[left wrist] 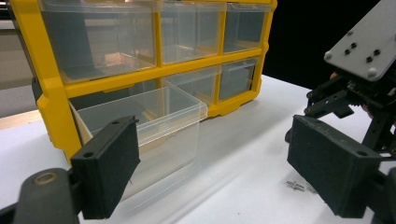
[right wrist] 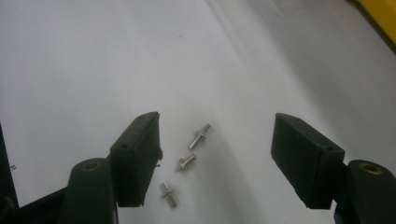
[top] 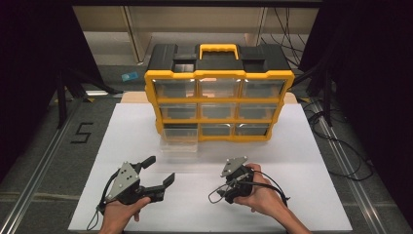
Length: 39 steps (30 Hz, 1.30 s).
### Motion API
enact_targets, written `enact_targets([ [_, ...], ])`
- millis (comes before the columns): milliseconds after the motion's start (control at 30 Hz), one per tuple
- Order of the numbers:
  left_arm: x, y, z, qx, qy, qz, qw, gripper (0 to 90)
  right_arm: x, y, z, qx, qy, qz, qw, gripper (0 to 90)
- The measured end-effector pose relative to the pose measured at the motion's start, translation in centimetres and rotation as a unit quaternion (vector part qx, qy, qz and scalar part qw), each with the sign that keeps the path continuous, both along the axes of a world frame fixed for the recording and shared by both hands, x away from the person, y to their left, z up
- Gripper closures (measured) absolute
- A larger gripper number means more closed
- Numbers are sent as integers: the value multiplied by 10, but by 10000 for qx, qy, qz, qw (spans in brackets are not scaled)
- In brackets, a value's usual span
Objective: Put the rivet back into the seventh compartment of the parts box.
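Screws: three small silver metal shouldered screws [right wrist: 186,162] lie loose on the white table board [top: 302,146], well toward its near edge and right of the middle, directly between the jaws of the right gripper [right wrist: 219,158]. Those jaws stand apart with nothing pressed by the pads; the left pad is just beside two of the screws. The left gripper [top: 158,170] is held wide open above the near left part of the board, gripping nothing.

Each screw is judged light, rigid and smooth, likely to roll or skid when nudged. A pinch across the thicker collar, one screw at a time, is judged safest; the thin shank offers little for flat pads.

A clear plastic drawer [left wrist: 154,126] is pulled out of the bottom left bay of the yellow and black plastic organiser cabinet [top: 219,100] at the far edge. Its floor is blurred by reflections, so any contents cannot be made out. In the high view the screws are hidden beneath the right gripper.
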<state>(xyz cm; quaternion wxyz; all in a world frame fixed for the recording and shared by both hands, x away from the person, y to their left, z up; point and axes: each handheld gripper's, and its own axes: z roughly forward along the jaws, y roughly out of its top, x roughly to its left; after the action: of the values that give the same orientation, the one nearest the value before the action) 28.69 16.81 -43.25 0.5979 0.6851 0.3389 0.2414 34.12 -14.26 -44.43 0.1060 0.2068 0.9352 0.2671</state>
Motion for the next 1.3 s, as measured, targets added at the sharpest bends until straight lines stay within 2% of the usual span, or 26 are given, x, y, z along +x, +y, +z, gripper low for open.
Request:
enact_targets([
  [200, 0, 0, 0, 8, 3, -2, 10000, 165, 7, 8, -3, -205, 408, -9, 9990, 437],
  [333, 1, 0, -1, -25, -19, -26, 10000, 165, 12, 12, -9, -394, 508, -21, 9979, 490],
  [500, 1, 0, 0, -2, 13, 5, 10000, 165, 16, 19, -12, -524, 637, 122, 9965, 572],
  [633, 1, 0, -1, -32, -14, -9, 10000, 165, 19, 24, -14, -647, 731, 64, 9952, 646],
  [667, 1, 0, -1, -33, -11, -8, 10000, 165, 21, 23, -15, -715, 691, 59, 9950, 664],
  [733, 1, 0, -1, -31, -11, -8, 10000, 165, 22, 24, -17, -691, 831, 32, 9941, 686],
  [800, 1, 0, -1, -16, 18, 11, 10000, 165, 25, 23, -18, -837, 819, 76, 9931, 711],
  [933, 1, 0, -1, -18, 20, 9, 10000, 166, 25, 24, -18, -854, 863, 86, 9926, 817],
  [967, 1, 0, -1, -18, 20, 9, 10000, 166, 25, 24, -18, -854, 863, 86, 9926, 817],
  [1000, 1, 0, -1, -23, 21, 7, 10000, 165, 24, 25, -18, -814, 865, 187, 9927, 827],
  [1033, 1, 0, -1, -23, 21, 7, 10000, 165, 25, 25, -18, -901, 776, 267, 9925, 829],
  [1100, 1, 0, -1, -52, -12, -18, 10000, 166, 23, 27, -17, -808, 827, 253, 9930, 830],
  [1167, 1, 0, -1, -43, -9, -15, 10000, 166, 22, 27, -13, -745, 779, 216, 9939, 831],
  [1267, 2, 0, -1, -51, -2, -13, 10000, 166, 22, 27, -4, -564, 544, 210, 9967, 832],
  [1300, 2, 0, -1, -51, -2, -13, 10000, 165, 22, 27, 0, -514, 540, 175, 9971, 831],
])
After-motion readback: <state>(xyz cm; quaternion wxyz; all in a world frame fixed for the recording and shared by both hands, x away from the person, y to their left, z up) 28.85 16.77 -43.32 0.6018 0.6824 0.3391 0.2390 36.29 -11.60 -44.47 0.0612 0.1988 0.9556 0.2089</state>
